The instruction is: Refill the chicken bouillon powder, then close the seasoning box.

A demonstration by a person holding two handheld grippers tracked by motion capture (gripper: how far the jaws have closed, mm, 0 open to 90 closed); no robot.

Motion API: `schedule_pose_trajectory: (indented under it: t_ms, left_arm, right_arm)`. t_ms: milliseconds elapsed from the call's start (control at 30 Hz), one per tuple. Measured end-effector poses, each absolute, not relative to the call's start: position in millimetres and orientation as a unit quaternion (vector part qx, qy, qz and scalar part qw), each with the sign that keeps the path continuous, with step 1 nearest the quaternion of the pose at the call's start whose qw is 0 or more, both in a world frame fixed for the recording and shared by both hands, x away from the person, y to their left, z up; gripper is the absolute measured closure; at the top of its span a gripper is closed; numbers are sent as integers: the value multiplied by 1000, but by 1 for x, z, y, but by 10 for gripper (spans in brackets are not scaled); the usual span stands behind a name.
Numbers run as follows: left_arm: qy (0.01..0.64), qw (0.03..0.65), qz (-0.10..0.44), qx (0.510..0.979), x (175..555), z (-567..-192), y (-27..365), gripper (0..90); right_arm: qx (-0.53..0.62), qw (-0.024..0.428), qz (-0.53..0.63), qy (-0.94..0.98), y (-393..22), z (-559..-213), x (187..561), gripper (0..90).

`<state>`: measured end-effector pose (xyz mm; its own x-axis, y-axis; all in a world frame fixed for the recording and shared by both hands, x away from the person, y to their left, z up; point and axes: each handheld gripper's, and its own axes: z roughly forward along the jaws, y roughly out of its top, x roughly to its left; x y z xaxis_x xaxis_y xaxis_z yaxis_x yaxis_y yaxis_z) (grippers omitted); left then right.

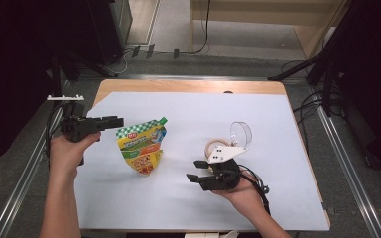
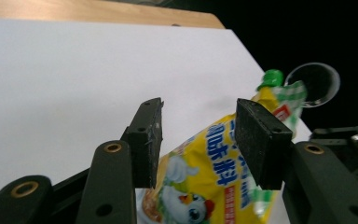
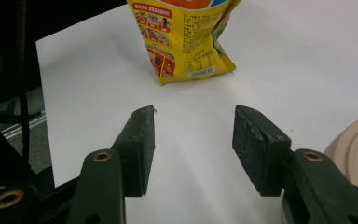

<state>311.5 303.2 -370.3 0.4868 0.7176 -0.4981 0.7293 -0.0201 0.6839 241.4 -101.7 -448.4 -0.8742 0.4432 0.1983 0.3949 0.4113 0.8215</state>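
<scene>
While nothing is held | one pouch [image 1: 143, 148] | two grippers, left [image 1: 110, 122], right [image 1: 194, 170], jaws half-open

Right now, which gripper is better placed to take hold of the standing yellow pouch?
Left, probably. The left gripper sits open right beside the pouch top, near its green cap. The right gripper is open too, but apart from it across bare mat.

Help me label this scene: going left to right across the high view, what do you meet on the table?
Left gripper → yellow spouted pouch → right gripper → tape ring → clear round piece.
</scene>
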Motion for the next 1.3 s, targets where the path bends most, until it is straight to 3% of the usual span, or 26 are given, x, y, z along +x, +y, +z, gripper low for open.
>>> schedule_pose_trajectory:
  t_ms: [633,1300]
  left_arm:
    - [509,469,-17,722,318,-399,304,516]
    - [506,462,-20,728,318,-404,301,508]
  right_arm:
    - [257,31,484,836,-118,-425,247,525]
    - [290,46,491,820,-161,-392,259,571]
